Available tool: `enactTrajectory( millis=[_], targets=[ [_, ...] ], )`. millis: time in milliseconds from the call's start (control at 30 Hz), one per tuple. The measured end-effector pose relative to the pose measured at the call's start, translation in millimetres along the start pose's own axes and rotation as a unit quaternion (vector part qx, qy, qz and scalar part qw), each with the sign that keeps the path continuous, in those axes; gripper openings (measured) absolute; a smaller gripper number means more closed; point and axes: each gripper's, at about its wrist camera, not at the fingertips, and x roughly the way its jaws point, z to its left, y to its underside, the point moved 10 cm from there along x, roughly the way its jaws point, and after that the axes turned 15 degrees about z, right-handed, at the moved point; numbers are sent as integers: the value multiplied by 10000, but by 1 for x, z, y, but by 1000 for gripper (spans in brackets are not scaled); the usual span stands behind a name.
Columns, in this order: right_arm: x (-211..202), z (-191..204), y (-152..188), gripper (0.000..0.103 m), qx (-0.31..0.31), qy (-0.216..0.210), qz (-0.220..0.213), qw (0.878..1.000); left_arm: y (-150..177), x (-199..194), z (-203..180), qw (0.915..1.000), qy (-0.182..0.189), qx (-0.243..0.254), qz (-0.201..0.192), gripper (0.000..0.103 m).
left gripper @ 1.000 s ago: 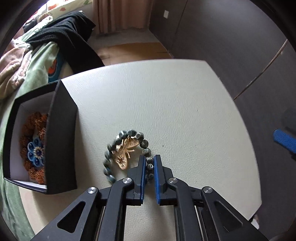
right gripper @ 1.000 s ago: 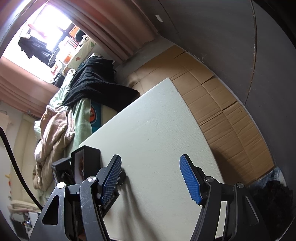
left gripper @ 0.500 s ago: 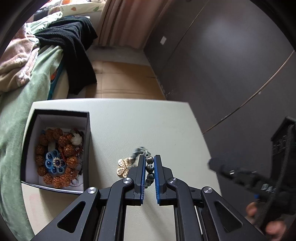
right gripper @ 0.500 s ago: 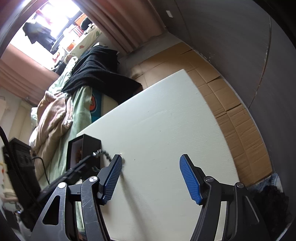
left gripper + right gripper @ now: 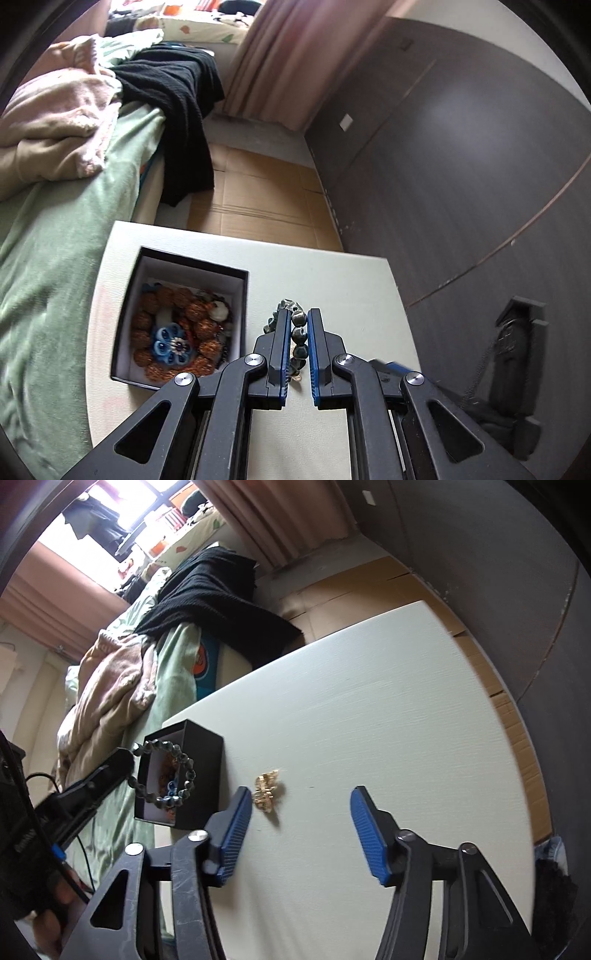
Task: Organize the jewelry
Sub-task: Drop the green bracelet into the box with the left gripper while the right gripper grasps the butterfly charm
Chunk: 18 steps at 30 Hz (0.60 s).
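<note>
My left gripper (image 5: 297, 332) is shut on a dark grey bead bracelet (image 5: 298, 334) and holds it in the air above the white table (image 5: 351, 280). In the right wrist view the bracelet (image 5: 166, 771) hangs as a loop in front of the open black jewelry box (image 5: 201, 775). The box (image 5: 181, 314) stands just left of the left gripper and holds brown beads and a blue flower piece (image 5: 171, 343). A gold brooch (image 5: 266, 790) lies on the table beside the left finger of my right gripper (image 5: 299, 834), which is open and empty.
A bed with a green blanket (image 5: 55, 258), pink bedding and a black garment (image 5: 177, 110) runs along the table's left side. A dark wall (image 5: 480, 166) and cardboard-covered floor (image 5: 258, 206) lie beyond the table's far edge.
My left gripper has lifted the bead bracelet off the table and carried it up towards the box. The gold brooch stayed on the table. The right gripper stayed open.
</note>
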Motion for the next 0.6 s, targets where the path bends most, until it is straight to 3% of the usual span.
enactTrajectory(
  millis=[300,600],
  targets=[
    [45,29,-2,34,-186,107,354,9991,-7,-23,24,9994,95,-234,-240,9],
    [70,34,-6,31,-160,372,484,9980,-11,-27,53,9981,84,-532,-288,9]
  ],
)
